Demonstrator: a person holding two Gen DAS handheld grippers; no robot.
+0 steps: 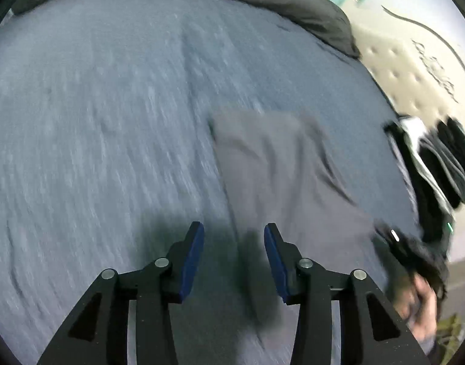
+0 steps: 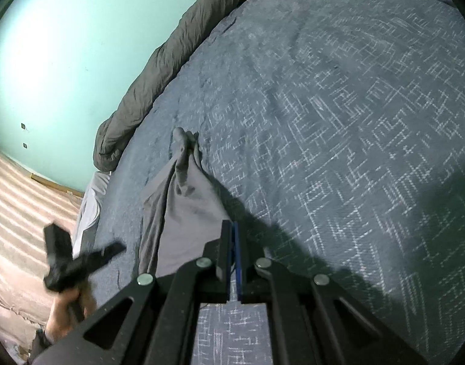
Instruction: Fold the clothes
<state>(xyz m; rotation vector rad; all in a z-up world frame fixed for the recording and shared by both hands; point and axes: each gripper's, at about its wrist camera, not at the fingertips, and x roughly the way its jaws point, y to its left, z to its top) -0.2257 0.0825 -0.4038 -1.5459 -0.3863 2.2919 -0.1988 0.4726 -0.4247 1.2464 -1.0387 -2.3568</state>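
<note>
Grey garment (image 2: pixel 177 213) lies bunched on the blue bedspread (image 2: pixel 339 121), an edge seemingly pinched in my pressed-together right gripper (image 2: pixel 231 231) while my left gripper (image 1: pixel 234 237) hangs spread, so a hasty pull could slip the cloth free.

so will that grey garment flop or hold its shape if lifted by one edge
Likely floppy: the grey garment lies creased and bunched on the bedspread. Probably light, since the right tool, shut on its edge, pulls it into a narrow fold.
</note>
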